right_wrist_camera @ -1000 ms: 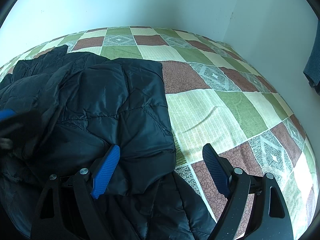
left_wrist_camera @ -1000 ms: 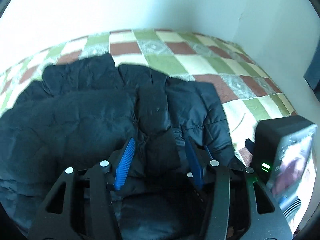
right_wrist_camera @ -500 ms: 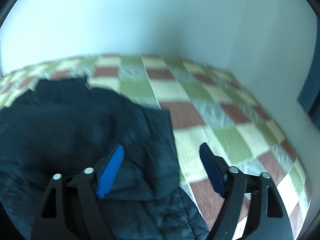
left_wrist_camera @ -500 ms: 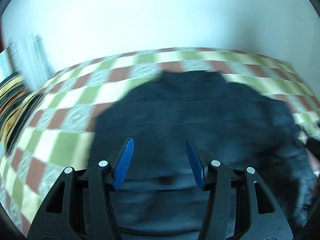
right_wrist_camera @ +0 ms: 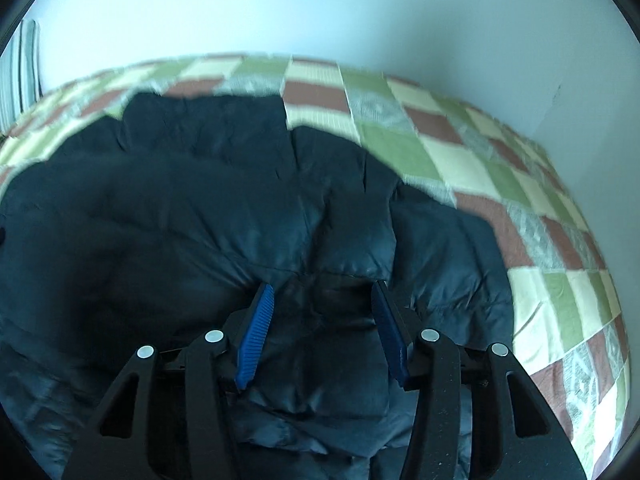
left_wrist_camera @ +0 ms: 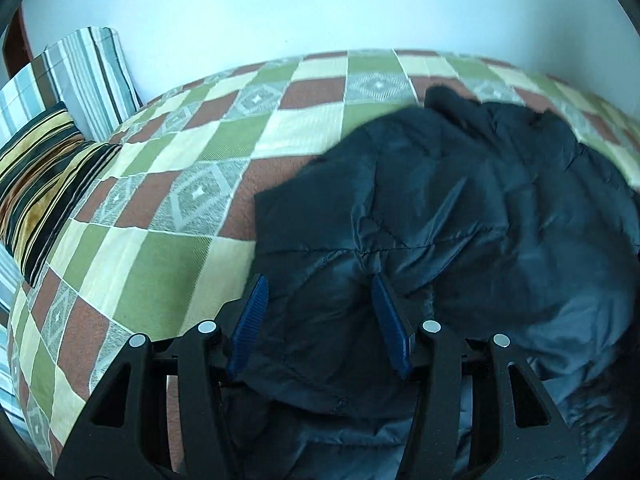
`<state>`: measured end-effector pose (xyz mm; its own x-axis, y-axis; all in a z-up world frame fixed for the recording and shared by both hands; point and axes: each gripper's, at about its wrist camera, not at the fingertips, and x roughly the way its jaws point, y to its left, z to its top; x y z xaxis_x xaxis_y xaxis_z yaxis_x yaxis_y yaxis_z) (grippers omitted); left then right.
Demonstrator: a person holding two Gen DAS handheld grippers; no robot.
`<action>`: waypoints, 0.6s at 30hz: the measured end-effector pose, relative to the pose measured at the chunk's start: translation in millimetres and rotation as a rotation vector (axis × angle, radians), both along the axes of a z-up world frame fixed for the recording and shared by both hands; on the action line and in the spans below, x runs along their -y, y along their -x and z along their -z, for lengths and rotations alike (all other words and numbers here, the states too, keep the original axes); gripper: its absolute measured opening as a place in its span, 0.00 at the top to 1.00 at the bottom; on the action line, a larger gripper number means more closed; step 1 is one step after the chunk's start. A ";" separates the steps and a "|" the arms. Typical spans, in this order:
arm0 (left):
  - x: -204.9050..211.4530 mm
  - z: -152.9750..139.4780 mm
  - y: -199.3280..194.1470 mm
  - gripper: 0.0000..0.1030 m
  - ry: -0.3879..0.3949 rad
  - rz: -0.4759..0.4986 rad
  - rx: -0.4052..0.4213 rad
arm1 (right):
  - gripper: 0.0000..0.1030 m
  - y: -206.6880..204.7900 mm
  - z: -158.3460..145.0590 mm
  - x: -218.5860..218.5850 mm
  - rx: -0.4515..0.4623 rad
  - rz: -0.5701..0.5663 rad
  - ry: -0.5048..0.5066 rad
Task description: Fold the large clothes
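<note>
A dark navy puffer jacket [left_wrist_camera: 480,220] lies crumpled on a checked bedspread [left_wrist_camera: 168,272]. My left gripper [left_wrist_camera: 319,280] sits over the jacket's left edge. A padded flap fills the gap between its blue pads, and creases run to its right fingertip, so it looks shut on that flap. In the right wrist view the jacket [right_wrist_camera: 180,220] fills the left and middle. My right gripper [right_wrist_camera: 322,286] has its jaws closing on a dark bunch of jacket fabric, which bulges between the pads.
A black-and-gold striped cushion [left_wrist_camera: 40,184] and a blue-grey striped pillow [left_wrist_camera: 88,76] lean at the bed's left end. A pale wall [left_wrist_camera: 320,8] runs behind the bed. In the right wrist view the bedspread [right_wrist_camera: 560,292] lies bare to the right of the jacket.
The left gripper swung left, so the pillows came into view, with fabric staying between its pads. The right gripper's jaws narrowed from wide to half width and moved left onto the jacket.
</note>
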<state>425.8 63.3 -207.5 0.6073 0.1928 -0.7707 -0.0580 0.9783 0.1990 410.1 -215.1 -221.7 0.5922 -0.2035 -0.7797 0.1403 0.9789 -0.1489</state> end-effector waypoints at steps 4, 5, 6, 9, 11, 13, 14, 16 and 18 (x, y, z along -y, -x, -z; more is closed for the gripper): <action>4.4 18.0 -3.1 0.46 -0.014 0.011 -0.033 | 0.43 -3.4 15.8 12.7 -0.039 0.027 -0.075; 5.3 23.0 -5.5 0.45 -0.017 0.011 -0.046 | 0.42 -4.6 18.7 14.3 -0.043 0.028 -0.087; 6.4 26.7 -7.1 0.45 -0.022 0.011 -0.055 | 0.42 -4.8 21.4 14.5 -0.040 0.026 -0.093; 8.4 31.8 -9.5 0.45 -0.036 0.012 -0.055 | 0.42 -3.5 23.1 12.3 -0.028 0.027 -0.079; 8.2 28.3 -8.3 0.45 -0.036 0.013 -0.048 | 0.42 -2.6 21.1 11.9 -0.021 0.027 -0.079; 6.4 19.2 -4.3 0.45 -0.036 0.008 -0.040 | 0.42 -0.2 13.8 14.1 -0.007 0.027 -0.090; 5.7 15.6 -2.2 0.45 -0.038 0.004 -0.038 | 0.42 2.2 8.2 14.7 0.002 0.028 -0.088; 4.3 3.2 5.8 0.46 -0.019 -0.003 -0.021 | 0.42 9.6 -5.2 14.7 0.030 0.034 -0.076; 4.1 -14.8 13.3 0.46 0.022 -0.005 0.024 | 0.42 16.1 -22.7 14.9 0.081 0.042 -0.081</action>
